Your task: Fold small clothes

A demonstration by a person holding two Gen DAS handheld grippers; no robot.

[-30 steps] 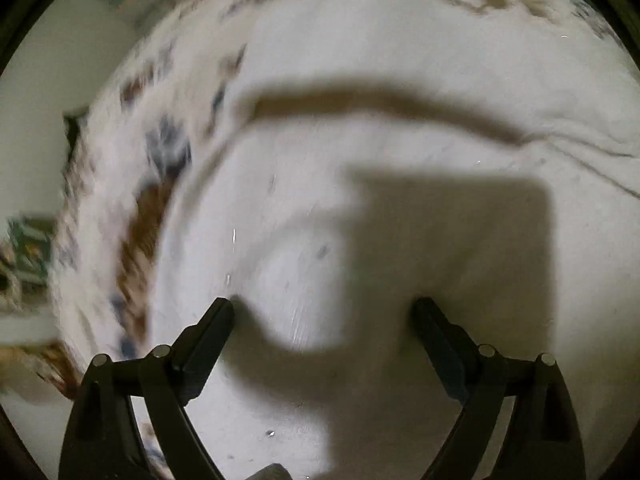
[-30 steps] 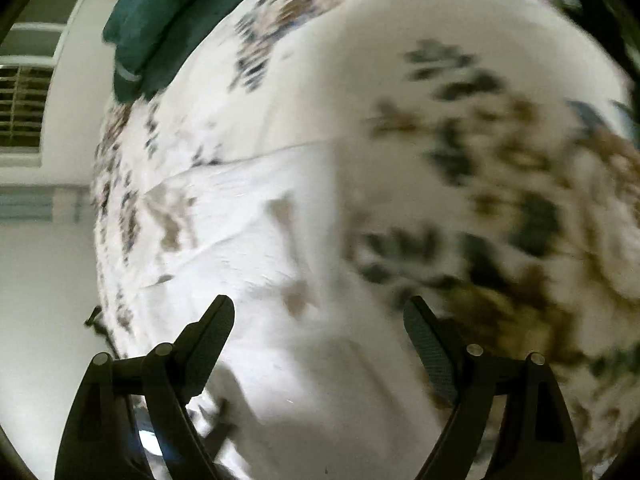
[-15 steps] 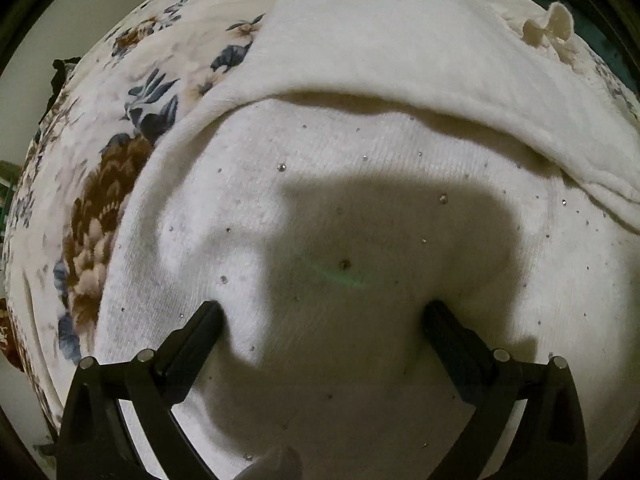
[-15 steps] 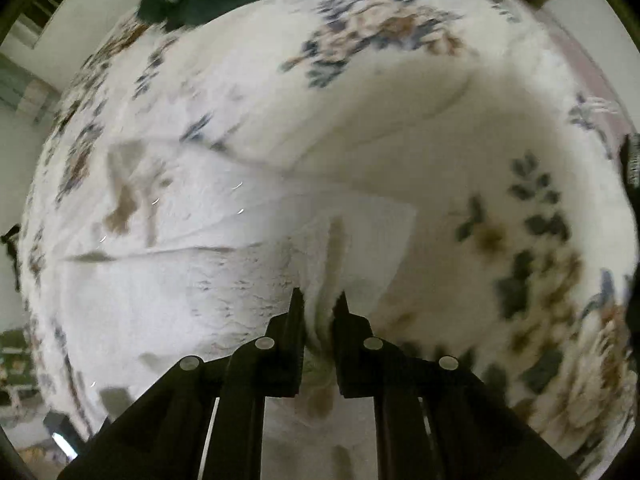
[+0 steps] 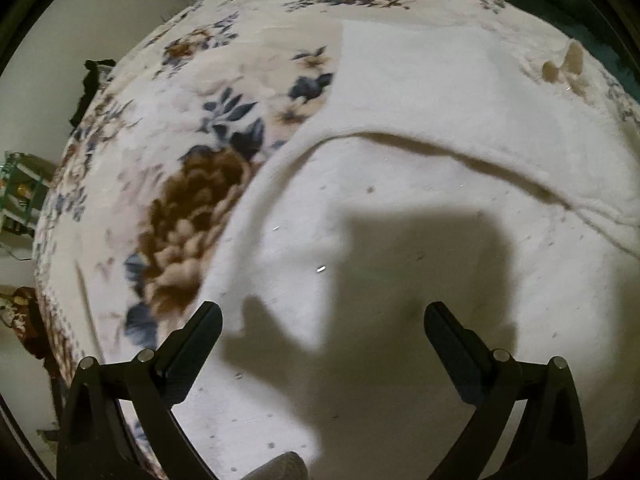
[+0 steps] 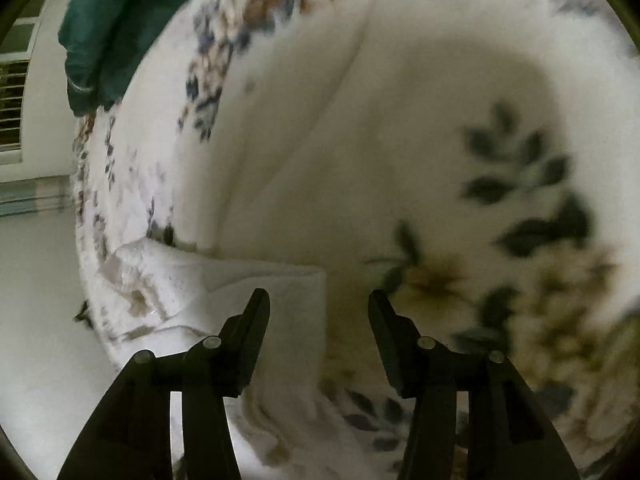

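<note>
Work surface: a bed covered by a cream floral blanket (image 5: 192, 208), printed with brown blossoms and blue-grey leaves. A pale wall and a dark object at the bed's far edge are seen at upper left in the left wrist view; a green shelf-like item is glimpsed at the left margin, too small to identify. In the right wrist view a dark green cloth (image 6: 108, 20) is seen at the top left, lying on the far part of the blanket, with a louvred window (image 6: 12, 104) beside it.

A white knit garment (image 5: 400, 240) is spread flat on the blanket, filling the centre and right of the left wrist view. Small sparkling specks are scattered over the knit. A folded-over upper layer is marked by a curved edge and a shadowed crease running across the fabric. A small cream bow (image 5: 564, 66) is noted near the garment's far right part.

The left gripper (image 5: 322, 314) is held over the garment, jaws wide apart, nothing between them; its blocky shadow is cast on the knit just ahead. Contact with the fabric cannot be determined.

The right gripper (image 6: 318, 304) is seen with jaws parted and nothing held. A folded corner of the white garment (image 6: 256, 280) lies under its left finger (image 6: 256, 312), the straight edge ending between the fingers; the right finger (image 6: 384, 320) is over bare blanket (image 6: 520, 200). This view is blurred.
</note>
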